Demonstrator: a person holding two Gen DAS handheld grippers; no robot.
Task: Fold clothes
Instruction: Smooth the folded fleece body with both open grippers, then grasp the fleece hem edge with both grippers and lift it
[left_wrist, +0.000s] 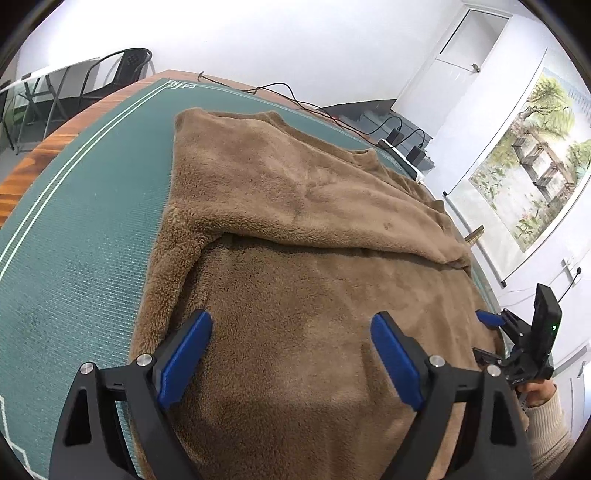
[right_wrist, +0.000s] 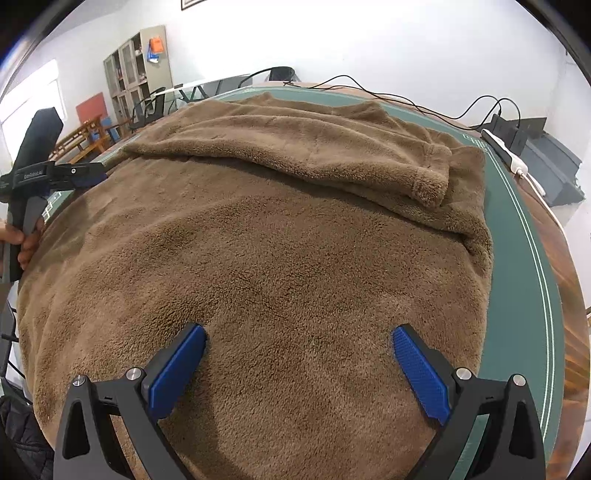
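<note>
The brown fleece sweater (right_wrist: 280, 236) lies spread across the green-matted surface (left_wrist: 85, 221), filling the middle of both frames, with both sleeves already folded across its upper part. The left gripper (left_wrist: 291, 328) and right gripper (right_wrist: 299, 341) hover over its lower part, jaws apart and empty. Folding the body seems left to do.

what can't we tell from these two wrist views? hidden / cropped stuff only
- Near hem of the brown garment: left wrist view, cut off by the bottom edge behind the open left gripper.
- Same hem: right wrist view, behind the open right gripper.
- Mat under the garment: covered in both views.
- Garment's front and the layers under its folded sleeve: hidden.
- Cabinet contents: too small.
</note>
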